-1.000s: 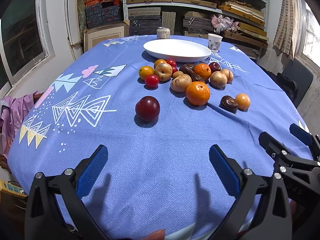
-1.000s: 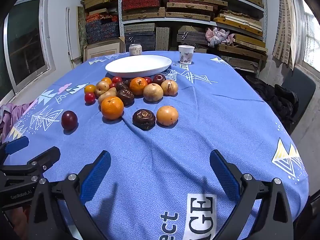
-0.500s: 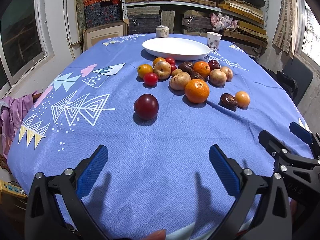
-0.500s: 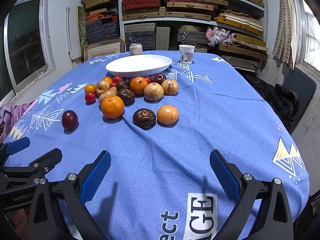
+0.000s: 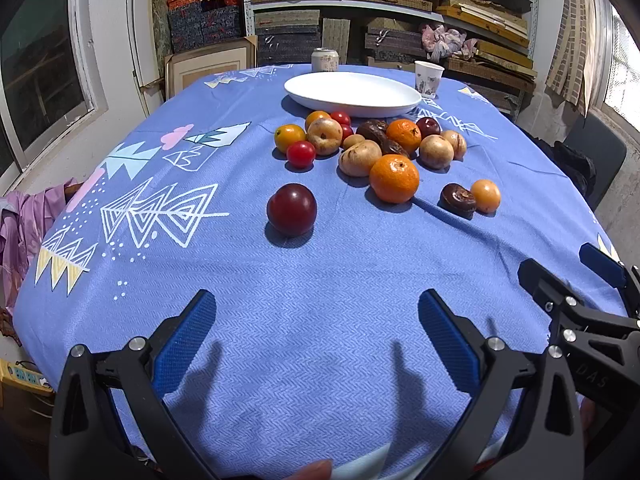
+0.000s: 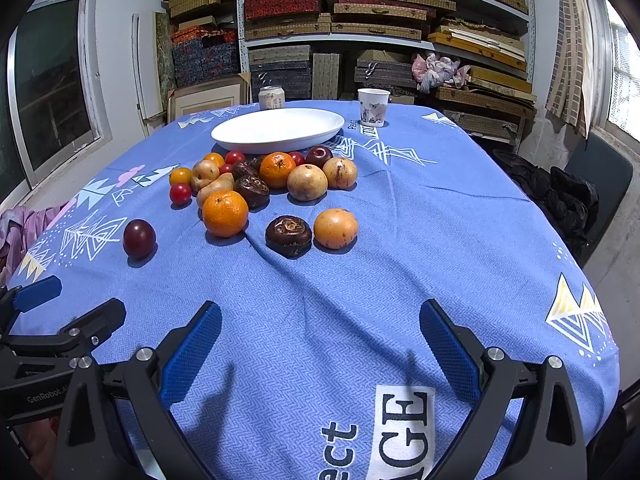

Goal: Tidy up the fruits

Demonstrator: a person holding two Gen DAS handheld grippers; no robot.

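Several fruits lie in a loose heap on the blue tablecloth, in front of an empty white plate (image 5: 352,93) (image 6: 278,129). A dark red plum (image 5: 291,209) (image 6: 139,238) sits alone, nearest my left gripper (image 5: 316,336), which is open and empty above the cloth. A large orange (image 5: 394,178) (image 6: 225,213) lies at the heap's near edge. A dark brown fruit (image 6: 288,235) and a yellow-orange fruit (image 6: 335,228) lie apart, ahead of my right gripper (image 6: 320,344), also open and empty. The right gripper shows at the left view's right edge.
A drink can (image 5: 325,60) (image 6: 271,97) and a paper cup (image 5: 429,79) (image 6: 373,106) stand behind the plate. Shelves of stacked boxes fill the back wall. A dark chair (image 6: 596,184) with black cloth stands to the right, a window to the left.
Both grippers have crept slightly forward toward the fruits; both stay open. No fruit has moved.
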